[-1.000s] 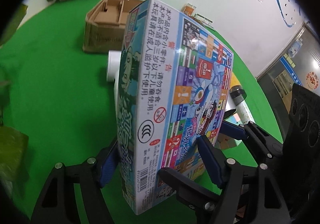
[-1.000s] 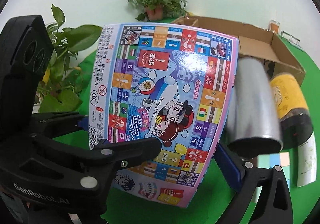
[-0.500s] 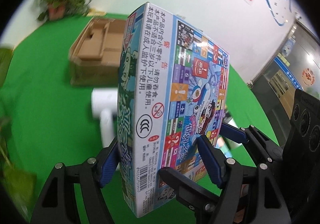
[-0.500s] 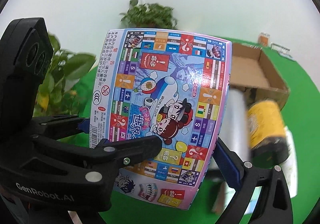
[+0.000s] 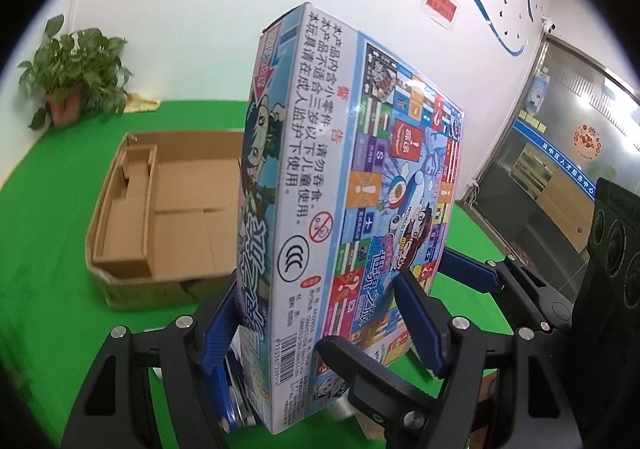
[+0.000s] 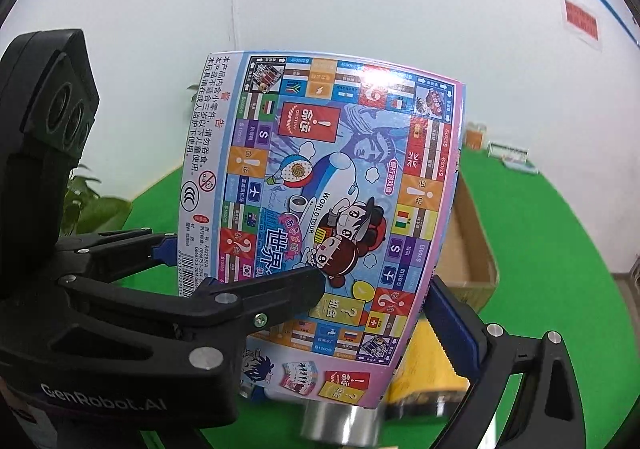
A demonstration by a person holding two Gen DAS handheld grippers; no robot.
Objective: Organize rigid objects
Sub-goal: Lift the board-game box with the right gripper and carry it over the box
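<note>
A colourful board-game box (image 5: 344,217) stands upright in the air, held from both sides. My left gripper (image 5: 316,313) is shut on its narrow sides near the bottom. My right gripper (image 6: 320,313) is shut across its wide printed face (image 6: 332,209); its other finger (image 6: 452,325) presses the box's right edge. An open cardboard carton (image 5: 160,209) lies on the green table behind the box, and shows at the right in the right wrist view (image 6: 468,249).
A silver cylinder (image 6: 340,425) and a yellow roll (image 6: 424,373) lie below the box. A potted plant (image 5: 72,69) stands at the back left by the white wall. A leafy plant (image 6: 92,205) is at the left. Small items (image 6: 508,157) sit far back.
Both grippers have lifted the game box higher and tilted up. The carton now sits lower and closer behind the box; the cylinder and roll have dropped toward the bottom of the view.
</note>
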